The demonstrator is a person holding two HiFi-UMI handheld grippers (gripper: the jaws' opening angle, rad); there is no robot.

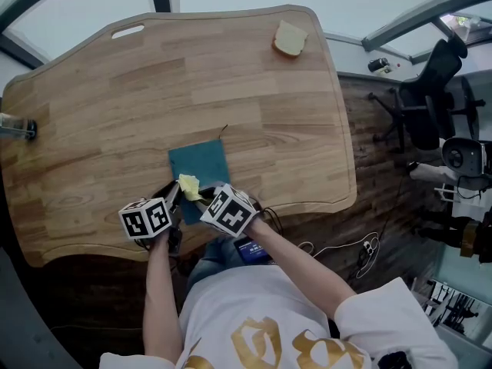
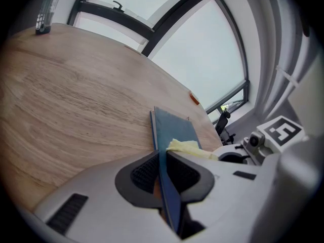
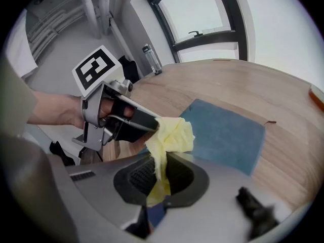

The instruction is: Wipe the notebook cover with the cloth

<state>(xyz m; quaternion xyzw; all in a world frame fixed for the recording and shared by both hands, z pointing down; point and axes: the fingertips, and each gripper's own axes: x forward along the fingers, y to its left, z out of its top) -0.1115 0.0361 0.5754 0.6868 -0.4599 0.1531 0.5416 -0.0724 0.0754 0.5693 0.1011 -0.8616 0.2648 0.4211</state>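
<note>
Left gripper fingers clamp notebook edge, right gripper pinches cloth (sponge, perhaps, beyond)

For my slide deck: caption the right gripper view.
Right gripper pinches the yellow cloth at the blue notebook; left gripper clamps its edge.

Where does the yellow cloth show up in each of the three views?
Head view: cloth at lower centre, at the near edge of the notebook.
Left gripper view: cloth right of centre, at the notebook's right side.
Right gripper view: cloth at centre, clamped between the jaws, in front of the notebook.
Shared landmark: the blue notebook.
</note>
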